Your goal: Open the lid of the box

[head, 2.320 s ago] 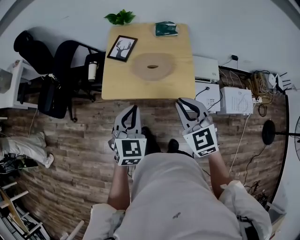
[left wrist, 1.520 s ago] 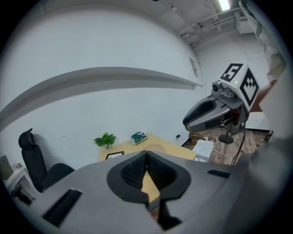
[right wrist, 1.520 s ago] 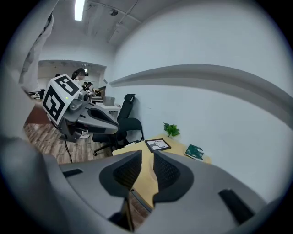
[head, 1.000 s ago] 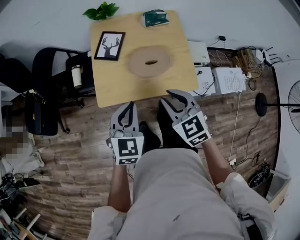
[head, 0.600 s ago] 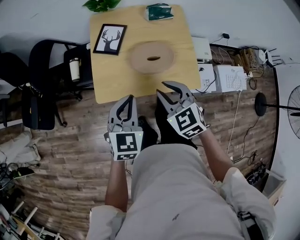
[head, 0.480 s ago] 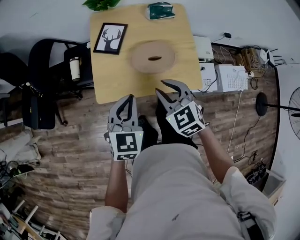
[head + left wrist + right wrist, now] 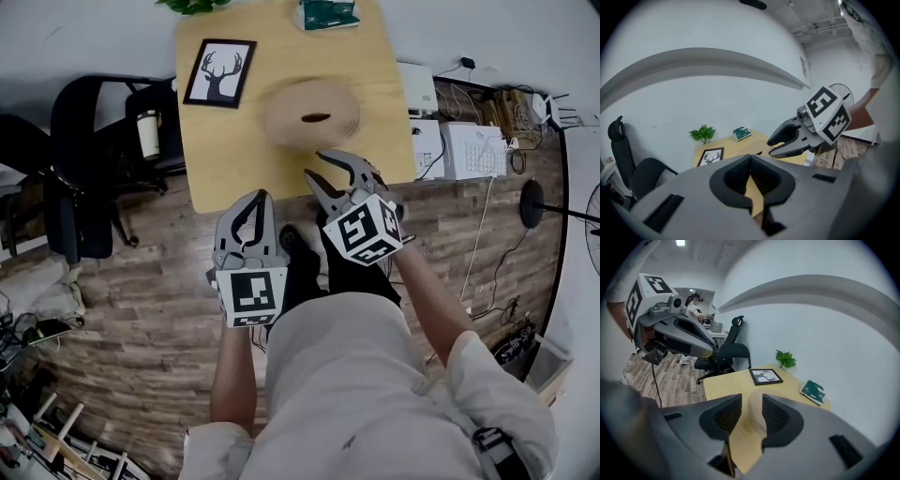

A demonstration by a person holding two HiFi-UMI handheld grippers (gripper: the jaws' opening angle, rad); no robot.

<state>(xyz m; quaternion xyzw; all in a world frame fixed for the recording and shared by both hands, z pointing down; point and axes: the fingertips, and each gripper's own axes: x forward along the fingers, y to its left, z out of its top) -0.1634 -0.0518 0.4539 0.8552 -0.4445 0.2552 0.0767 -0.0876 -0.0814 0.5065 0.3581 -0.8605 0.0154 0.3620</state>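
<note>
A round, light wooden box point(image 7: 312, 112) with a slot in its lid stands in the middle of the square wooden table point(image 7: 234, 150). My right gripper point(image 7: 314, 165) reaches over the table's front edge, just short of the box. Its jaws are opening and nothing is between them. In the right gripper view the box point(image 7: 757, 408) shows through the gap of the right gripper point(image 7: 750, 401). My left gripper point(image 7: 262, 195) hangs over the floor before the table, shut and holding nothing. In its own view the left gripper point(image 7: 750, 159) has its pads touching.
On the table's far side lie a framed deer picture point(image 7: 219, 72) and a green packet point(image 7: 328, 13), with a small plant point(image 7: 192, 5) at the back. Black chairs point(image 7: 94, 159) with a cup point(image 7: 148, 134) stand to the left. White boxes and cables point(image 7: 473, 150) sit to the right.
The table has come closer. My right gripper has moved forward over the table's front edge toward the box, and its jaws have widened. The left gripper stays shut near the same place.
</note>
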